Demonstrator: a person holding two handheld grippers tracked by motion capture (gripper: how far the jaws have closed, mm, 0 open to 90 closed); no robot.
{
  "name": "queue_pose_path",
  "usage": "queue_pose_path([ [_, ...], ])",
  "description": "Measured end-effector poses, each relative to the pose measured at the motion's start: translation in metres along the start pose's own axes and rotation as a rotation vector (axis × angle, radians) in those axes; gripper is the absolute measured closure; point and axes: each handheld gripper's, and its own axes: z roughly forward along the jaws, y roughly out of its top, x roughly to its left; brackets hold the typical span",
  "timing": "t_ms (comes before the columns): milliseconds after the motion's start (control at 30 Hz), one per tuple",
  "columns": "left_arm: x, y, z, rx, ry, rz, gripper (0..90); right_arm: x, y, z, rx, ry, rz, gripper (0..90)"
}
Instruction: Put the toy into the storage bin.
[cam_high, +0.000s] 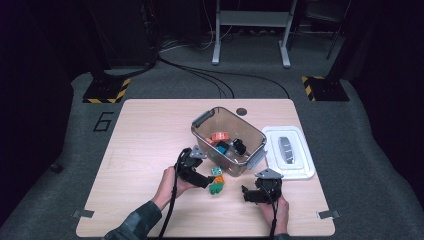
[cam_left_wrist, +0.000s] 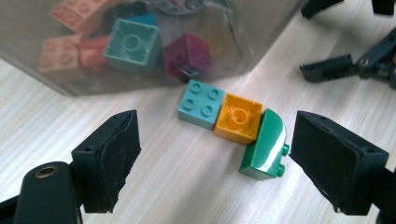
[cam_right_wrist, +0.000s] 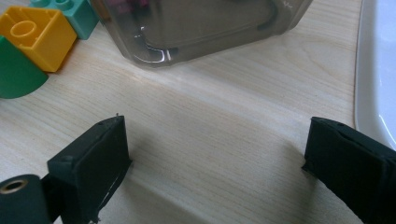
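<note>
Three bricks lie in a row on the tabletop (cam_high: 150, 130): teal brick (cam_left_wrist: 200, 103), yellow brick (cam_left_wrist: 238, 118), green brick (cam_left_wrist: 264, 145), touching, just beside the clear bin (cam_high: 227, 137). The left gripper (cam_left_wrist: 212, 161) has its fingers wide open around them, holding nothing. The right gripper (cam_right_wrist: 215, 172) is also open, empty, near the white lid (cam_high: 290, 150).

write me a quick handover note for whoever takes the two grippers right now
Left gripper: open, low over the table, jaws either side of a row of three bricks, not pressing on them.
Right gripper: open, nothing between its jaws, over bare table between the bin and the white lid.
Bricks: teal brick, yellow brick and green curved brick sit in a touching row on the table just outside the clear plastic bin.
Done: several bricks already lie in the bin; its lid is off.
Left: likely grasp the three outside bricks and put them in the bin, then perhaps fit the lid.
</note>
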Motion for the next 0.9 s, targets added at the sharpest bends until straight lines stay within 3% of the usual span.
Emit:
queue_pose_path([
  [167,-0.008,-0.003,0.005,0.006,-0.026,0.007,21.5,0.0,0.0,0.0,0.0,0.0,0.0,5.5],
  [367,-0.018,-0.002,0.011,0.025,-0.041,0.055,32.2,0.0,0.0,0.0,0.0,0.0,0.0,5.4],
  [533,-0.026,-0.005,0.018,0.045,-0.031,0.089,40.6,0.0,0.0,0.0,0.0,0.0,0.0,5.5],
  [700,-0.029,-0.01,0.025,0.083,-0.043,0.112,50.0,0.0,0.0,0.0,0.0,0.0,0.0,5.4],
  [833,-0.03,-0.016,0.025,0.114,-0.058,0.167,61.9,0.0,0.0,0.0,0.0,0.0,0.0,5.4],
  [900,-0.029,-0.018,0.025,0.116,-0.065,0.175,65.0,0.0,0.0,0.0,0.0,0.0,0.0,5.5],
])
